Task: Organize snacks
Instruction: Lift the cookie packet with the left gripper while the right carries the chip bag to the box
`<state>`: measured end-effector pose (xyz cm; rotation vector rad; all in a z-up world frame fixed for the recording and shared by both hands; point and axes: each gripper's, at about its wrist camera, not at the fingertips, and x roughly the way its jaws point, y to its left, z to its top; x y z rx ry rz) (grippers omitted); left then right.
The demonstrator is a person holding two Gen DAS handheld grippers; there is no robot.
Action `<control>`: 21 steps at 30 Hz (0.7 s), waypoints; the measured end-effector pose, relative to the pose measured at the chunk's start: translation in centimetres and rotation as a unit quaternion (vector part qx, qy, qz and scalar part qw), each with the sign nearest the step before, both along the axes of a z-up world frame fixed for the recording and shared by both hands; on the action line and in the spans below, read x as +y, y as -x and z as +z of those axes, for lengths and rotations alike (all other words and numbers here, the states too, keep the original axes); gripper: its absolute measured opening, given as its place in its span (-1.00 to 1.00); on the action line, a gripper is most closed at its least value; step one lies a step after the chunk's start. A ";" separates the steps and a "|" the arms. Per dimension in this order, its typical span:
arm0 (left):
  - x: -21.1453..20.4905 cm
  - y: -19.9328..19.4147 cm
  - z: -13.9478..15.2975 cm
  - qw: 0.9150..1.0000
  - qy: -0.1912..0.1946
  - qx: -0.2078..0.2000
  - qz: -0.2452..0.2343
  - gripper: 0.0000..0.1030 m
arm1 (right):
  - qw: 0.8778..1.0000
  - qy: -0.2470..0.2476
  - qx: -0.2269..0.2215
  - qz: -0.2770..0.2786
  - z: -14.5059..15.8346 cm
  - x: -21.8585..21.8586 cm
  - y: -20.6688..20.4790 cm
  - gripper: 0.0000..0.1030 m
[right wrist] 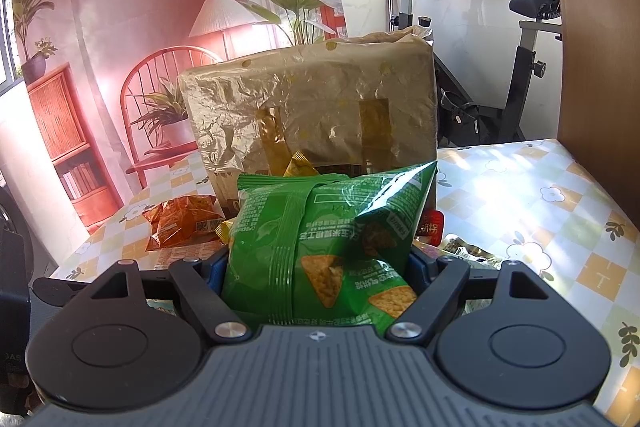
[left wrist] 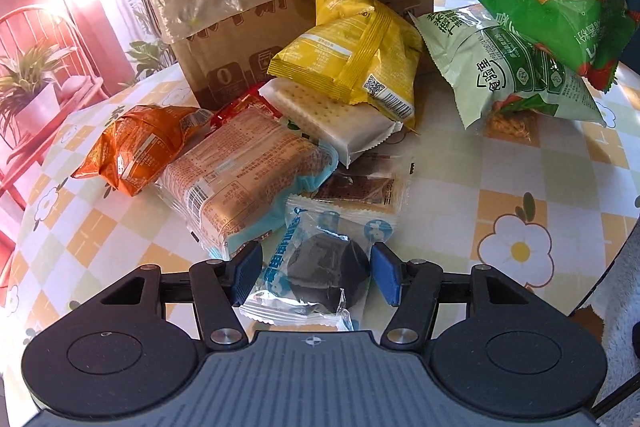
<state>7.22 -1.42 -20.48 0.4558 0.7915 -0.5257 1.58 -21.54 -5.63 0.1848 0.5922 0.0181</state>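
Between right gripper (right wrist: 316,263) pads: green chip bag (right wrist: 320,239).

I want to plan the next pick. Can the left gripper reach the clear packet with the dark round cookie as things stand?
Probably yes. The clear packet with the dark round cookie lies on top, between the left gripper's open blue pads, and nothing covers it.

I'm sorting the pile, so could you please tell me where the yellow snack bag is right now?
In the left wrist view the yellow snack bag sits centre, leaning on the brown paper bag and overlapping the white cracker pack below it.
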 end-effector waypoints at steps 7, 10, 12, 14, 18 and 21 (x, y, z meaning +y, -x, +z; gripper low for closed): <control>0.0 -1.1 -0.6 0.999 0.028 0.025 0.020 0.31 | 1.000 -0.011 0.012 0.000 -0.6 -0.1 -0.5 0.58; 0.4 -1.0 -0.6 0.998 0.045 0.037 0.031 0.21 | 1.000 -0.009 0.010 -0.001 -0.5 -0.2 -0.4 0.58; 0.6 -0.4 -0.5 0.997 0.051 0.034 0.037 -0.05 | 1.000 -0.010 0.009 -0.003 -0.5 -0.3 -0.4 0.58; 0.6 0.4 -0.2 0.997 0.051 0.024 0.044 -0.06 | 1.000 -0.011 0.009 -0.004 -0.5 -0.4 -0.4 0.58; 0.8 1.3 1.0 0.996 0.071 0.007 0.055 -0.07 | 1.000 -0.013 0.009 -0.002 -0.6 -0.2 -0.3 0.58; 1.0 1.6 2.8 0.993 0.103 -0.005 0.062 -0.07 | 1.000 -0.010 0.004 -0.005 -0.4 -0.3 -0.2 0.58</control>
